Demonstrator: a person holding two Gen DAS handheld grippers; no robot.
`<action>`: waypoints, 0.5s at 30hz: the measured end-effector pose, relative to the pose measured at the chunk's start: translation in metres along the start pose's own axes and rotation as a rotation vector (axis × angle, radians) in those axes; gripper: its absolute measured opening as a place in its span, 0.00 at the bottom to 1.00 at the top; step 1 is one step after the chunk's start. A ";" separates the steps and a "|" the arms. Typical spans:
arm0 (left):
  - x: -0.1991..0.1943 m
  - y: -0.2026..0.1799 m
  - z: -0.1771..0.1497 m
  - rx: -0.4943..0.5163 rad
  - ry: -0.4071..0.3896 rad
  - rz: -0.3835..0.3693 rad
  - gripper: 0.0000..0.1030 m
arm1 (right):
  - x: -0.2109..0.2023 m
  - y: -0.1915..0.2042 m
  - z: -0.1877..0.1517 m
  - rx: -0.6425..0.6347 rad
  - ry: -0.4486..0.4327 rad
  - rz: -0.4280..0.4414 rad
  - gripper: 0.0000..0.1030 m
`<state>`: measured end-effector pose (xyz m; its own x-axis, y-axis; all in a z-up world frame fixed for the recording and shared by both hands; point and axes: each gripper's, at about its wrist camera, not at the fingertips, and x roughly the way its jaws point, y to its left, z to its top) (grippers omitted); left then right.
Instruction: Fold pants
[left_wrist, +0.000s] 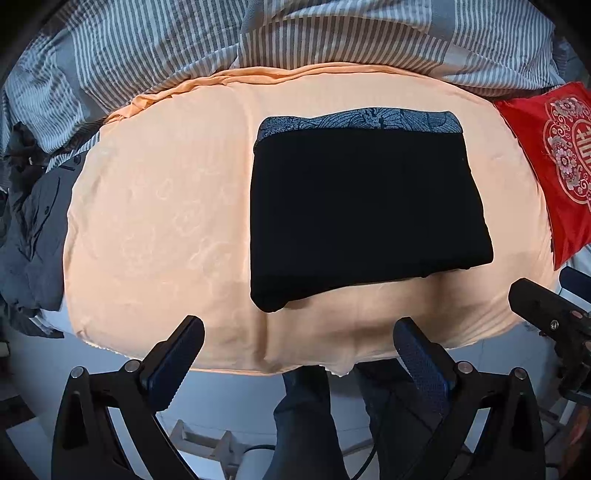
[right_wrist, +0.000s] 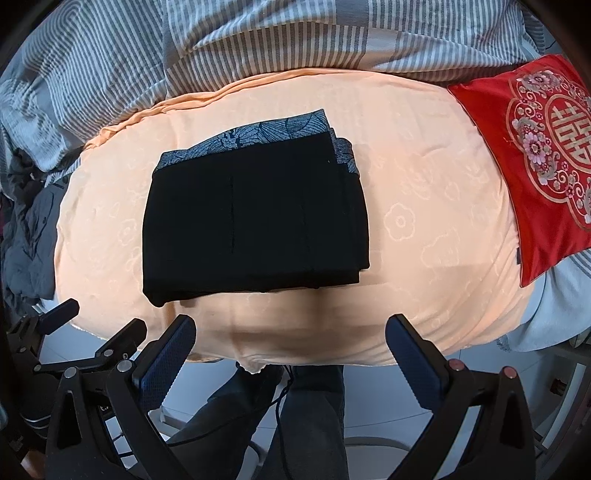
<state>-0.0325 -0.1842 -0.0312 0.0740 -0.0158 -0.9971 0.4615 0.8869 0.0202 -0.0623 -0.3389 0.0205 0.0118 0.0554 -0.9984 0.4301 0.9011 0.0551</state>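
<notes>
Pants (left_wrist: 365, 210), black cloth with patterned grey waistband, are lying folded mid-sheet on the peach bedsheet (left_wrist: 155, 206); left gripper (left_wrist: 297, 347) and right gripper (right_wrist: 290, 341) are hovering apart, empty, at the sheet's near edge, apparently finished.

Both cameras sit just off the near edge of the bed (left_wrist: 155, 206), looking down and across it. The left one is further left. Both see the folded pants (left_wrist: 365, 206) and red pillow (right_wrist: 535, 155).
</notes>
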 end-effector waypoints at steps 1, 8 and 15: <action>0.000 0.000 0.000 0.000 -0.001 0.000 1.00 | 0.000 0.000 0.001 -0.001 0.000 0.000 1.00; 0.000 -0.002 0.002 0.014 -0.006 0.003 1.00 | 0.000 0.000 0.003 0.000 0.000 -0.001 1.00; -0.002 -0.008 0.004 0.044 -0.016 0.006 1.00 | 0.002 -0.001 0.005 0.006 0.002 0.000 1.00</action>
<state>-0.0326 -0.1935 -0.0289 0.0907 -0.0187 -0.9957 0.4993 0.8659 0.0293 -0.0580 -0.3424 0.0188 0.0100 0.0561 -0.9984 0.4359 0.8983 0.0548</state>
